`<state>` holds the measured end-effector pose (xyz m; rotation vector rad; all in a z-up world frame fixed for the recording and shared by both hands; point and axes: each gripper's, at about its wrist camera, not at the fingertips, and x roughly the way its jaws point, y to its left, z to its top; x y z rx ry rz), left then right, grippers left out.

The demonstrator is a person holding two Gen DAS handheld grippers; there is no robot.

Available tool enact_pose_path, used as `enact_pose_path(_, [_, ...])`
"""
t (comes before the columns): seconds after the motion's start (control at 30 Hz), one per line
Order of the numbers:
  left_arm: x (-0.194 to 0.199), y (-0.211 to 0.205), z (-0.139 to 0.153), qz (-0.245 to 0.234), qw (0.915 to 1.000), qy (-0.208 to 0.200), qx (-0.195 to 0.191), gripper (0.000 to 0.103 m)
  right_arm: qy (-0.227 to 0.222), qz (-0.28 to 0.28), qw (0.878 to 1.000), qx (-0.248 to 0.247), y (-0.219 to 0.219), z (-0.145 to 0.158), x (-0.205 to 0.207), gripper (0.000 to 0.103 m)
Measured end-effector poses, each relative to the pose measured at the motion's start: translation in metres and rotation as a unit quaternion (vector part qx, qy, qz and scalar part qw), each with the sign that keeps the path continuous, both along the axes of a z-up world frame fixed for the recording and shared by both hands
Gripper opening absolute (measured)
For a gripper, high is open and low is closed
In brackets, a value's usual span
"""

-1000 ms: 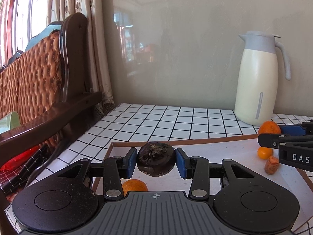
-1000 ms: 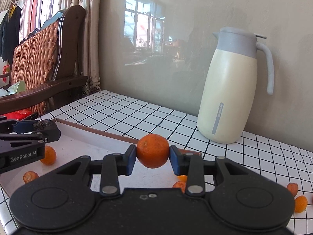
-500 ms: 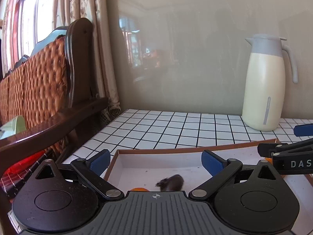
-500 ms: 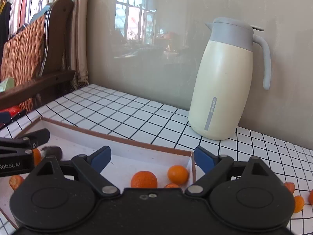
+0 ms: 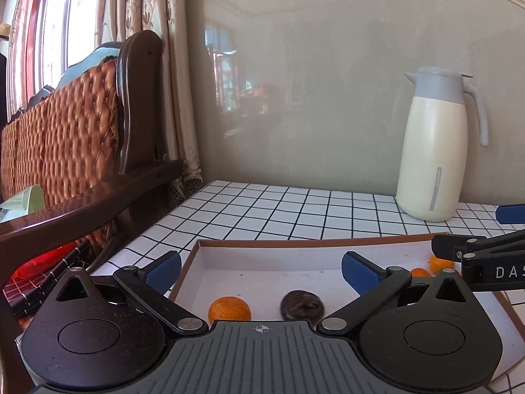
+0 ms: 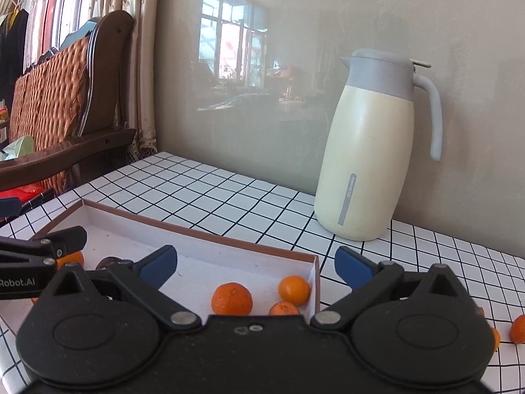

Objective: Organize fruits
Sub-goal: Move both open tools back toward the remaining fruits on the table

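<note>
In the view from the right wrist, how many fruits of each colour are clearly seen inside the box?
Orange fruits: 4
Dark fruit: 1
Total: 5

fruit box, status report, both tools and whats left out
Left tool and right tool opening, nothing between them. Dark fruit and oranges lie in the box. Orange pieces still on the table, right of box. Nothing in the way.
</note>
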<state>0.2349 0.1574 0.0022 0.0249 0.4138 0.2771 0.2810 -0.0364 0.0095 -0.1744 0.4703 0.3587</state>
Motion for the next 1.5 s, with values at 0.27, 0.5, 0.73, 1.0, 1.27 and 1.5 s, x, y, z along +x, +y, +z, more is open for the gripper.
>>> enact_pose_path(0.27, [-0.032,-0.027,0.009,-0.010,0.9998,-0.018,0.002,0.103,-0.038,-0.005,0.999,0.007,-0.025,0.010,-0.027,0.097])
enact_pose_path(0.5, [-0.059,-0.054,0.004,-0.030,0.9995,-0.011,0.003,0.103,-0.029,-0.018,0.999,0.010,-0.053,0.005,-0.052,0.097])
enact_pose_path(0.73, [-0.077,-0.092,0.004,-0.064,0.9979,-0.011,0.004,0.103,-0.037,-0.031,0.999,-0.008,-0.083,0.004,-0.080,0.097])
enact_pose_path(1.0, [-0.079,-0.138,0.000,-0.100,0.9947,-0.012,0.021,0.103,-0.036,-0.066,0.997,-0.006,-0.127,0.002,-0.094,0.097])
enact_pose_path(1.27, [-0.076,-0.185,-0.002,-0.124,0.9908,-0.024,0.048,0.103,-0.036,-0.102,0.994,-0.010,-0.168,0.000,-0.099,0.097])
enact_pose_path(1.5, [-0.073,-0.207,-0.005,-0.144,0.9890,-0.026,0.022,0.103,-0.038,-0.130,0.991,-0.014,-0.199,-0.001,-0.101,0.097])
